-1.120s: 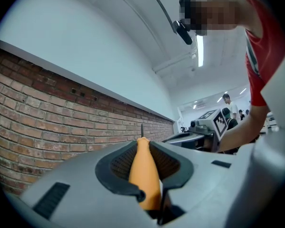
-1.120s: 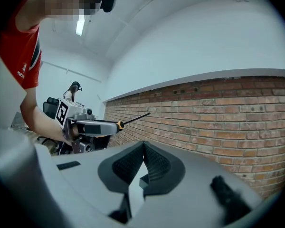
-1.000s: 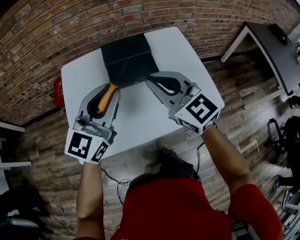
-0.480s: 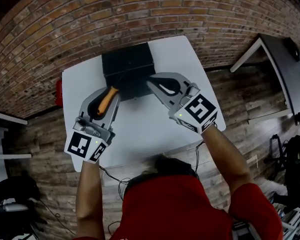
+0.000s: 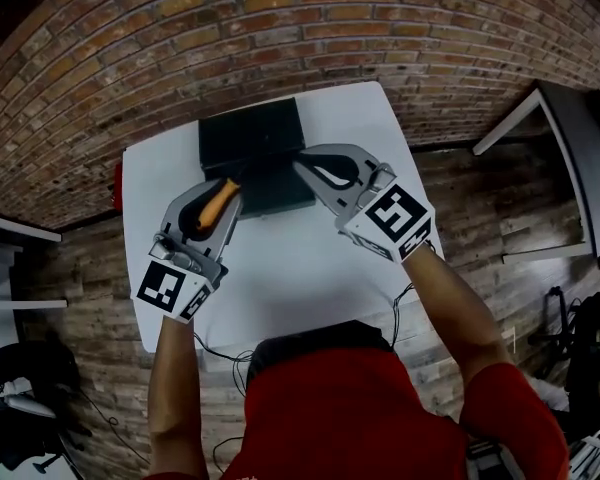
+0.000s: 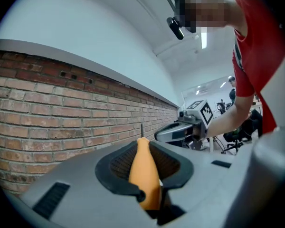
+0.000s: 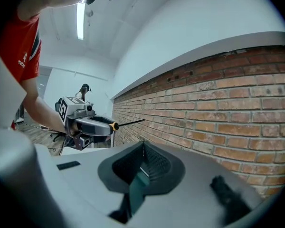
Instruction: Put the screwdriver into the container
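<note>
Left claw (image 5: 228, 194) is clamped on the orange handle of the screwdriver (image 5: 217, 206), held above the white bench (image 5: 280, 268) at the front edge of the black container (image 5: 250, 133) (shaft aimed toward the brick wall (image 5: 180, 38)), while the right claw (image 5: 302, 160), jaws together on nothing, hangs near it.

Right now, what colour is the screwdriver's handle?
The screwdriver has an orange handle, clearest in the left gripper view.

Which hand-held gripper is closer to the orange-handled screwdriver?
Left. The left hand-held gripper holds the screwdriver by its orange handle; the right hand-held gripper is apart from it, off to its right, near the black container.
</note>
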{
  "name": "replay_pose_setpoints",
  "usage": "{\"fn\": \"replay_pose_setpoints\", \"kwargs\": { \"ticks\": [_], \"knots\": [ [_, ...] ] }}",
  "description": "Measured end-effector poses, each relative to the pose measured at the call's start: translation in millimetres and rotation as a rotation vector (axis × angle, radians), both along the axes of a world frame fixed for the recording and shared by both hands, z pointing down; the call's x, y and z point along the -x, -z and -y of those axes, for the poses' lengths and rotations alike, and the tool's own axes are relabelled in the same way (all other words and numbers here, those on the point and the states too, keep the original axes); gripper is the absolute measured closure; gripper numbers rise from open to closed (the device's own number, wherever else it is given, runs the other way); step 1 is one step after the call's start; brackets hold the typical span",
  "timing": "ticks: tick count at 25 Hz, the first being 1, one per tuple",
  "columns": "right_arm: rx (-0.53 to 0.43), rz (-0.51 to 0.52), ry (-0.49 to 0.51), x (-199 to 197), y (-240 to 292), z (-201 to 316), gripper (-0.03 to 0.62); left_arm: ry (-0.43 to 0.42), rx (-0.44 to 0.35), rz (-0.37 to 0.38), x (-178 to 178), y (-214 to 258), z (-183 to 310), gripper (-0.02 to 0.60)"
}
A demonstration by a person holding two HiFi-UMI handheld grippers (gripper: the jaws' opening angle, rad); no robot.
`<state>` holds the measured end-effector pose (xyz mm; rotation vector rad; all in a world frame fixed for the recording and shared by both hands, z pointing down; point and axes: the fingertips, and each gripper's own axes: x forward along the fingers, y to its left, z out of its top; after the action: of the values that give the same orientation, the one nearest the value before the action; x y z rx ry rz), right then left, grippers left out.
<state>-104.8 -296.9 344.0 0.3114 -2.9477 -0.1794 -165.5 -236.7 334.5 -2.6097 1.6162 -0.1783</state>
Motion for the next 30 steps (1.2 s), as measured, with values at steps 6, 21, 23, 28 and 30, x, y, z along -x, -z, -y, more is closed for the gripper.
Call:
{"fn": "replay_pose_setpoints", "kwargs": {
  "ticks": [6, 21, 23, 28, 30],
  "knots": [
    [0.011, -0.032, -0.01, 10.0, -7.9, 14.2, 0.563, -0.029, 0.055, 0.056, 4.8, -15.9, 18.3, 0.492],
    [0.04, -0.145, -0.084, 21.2, -44.4, 16.3, 0.563, -0.143, 0.197, 0.162, 17.6, -75.0, 44.9, 0.492],
    [0.048, -0.154, -0.092, 23.2, -49.6, 14.9, 0.563, -0.15, 0.216, 0.161, 21.6, -83.8, 46.7, 0.492],
    [0.075, -0.171, -0.113, 26.8, -59.4, 12.6, 0.563, -0.172, 0.263, 0.162, 26.8, -103.6, 53.4, 0.492],
    [0.08, -0.175, -0.12, 26.0, -61.4, 11.6, 0.563, -0.185, 0.28, 0.166, 26.1, -110.2, 56.3, 0.492]
  ]
}}
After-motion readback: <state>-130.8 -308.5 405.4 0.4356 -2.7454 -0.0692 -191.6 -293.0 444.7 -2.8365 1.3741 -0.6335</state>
